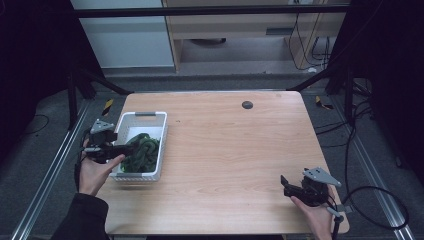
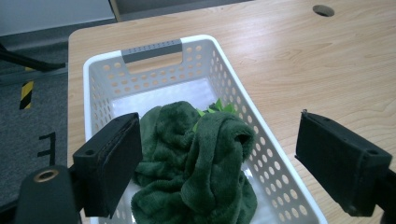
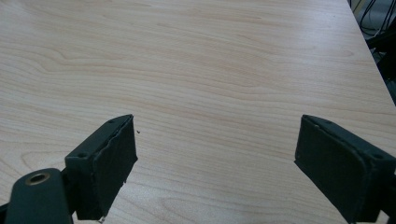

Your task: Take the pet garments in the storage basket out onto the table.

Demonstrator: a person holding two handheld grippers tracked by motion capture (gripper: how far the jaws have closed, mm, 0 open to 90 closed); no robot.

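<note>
A white perforated basket (image 1: pixel 159 131) (image 2: pixel 219 60) sits at the table's left side with a crumpled dark green cloth (image 1: pixel 143 151) (image 2: pixel 201 158) inside it. A bit of brighter green shows at the cloth's far side. My left gripper (image 1: pixel 131 148) (image 2: pixel 218 161) hovers over the basket's near end, open, its jaws wide on either side of the cloth and not touching it. My right gripper (image 1: pixel 286 184) (image 3: pixel 215 161) is held low at the table's near right corner, open, with bare wood between its jaws.
The wooden table (image 1: pixel 235 150) has a round dark cable hole (image 1: pixel 247 104) near its far edge. Black frame legs and cables stand on the floor around it. A metal rail (image 1: pixel 45 175) runs along the left side.
</note>
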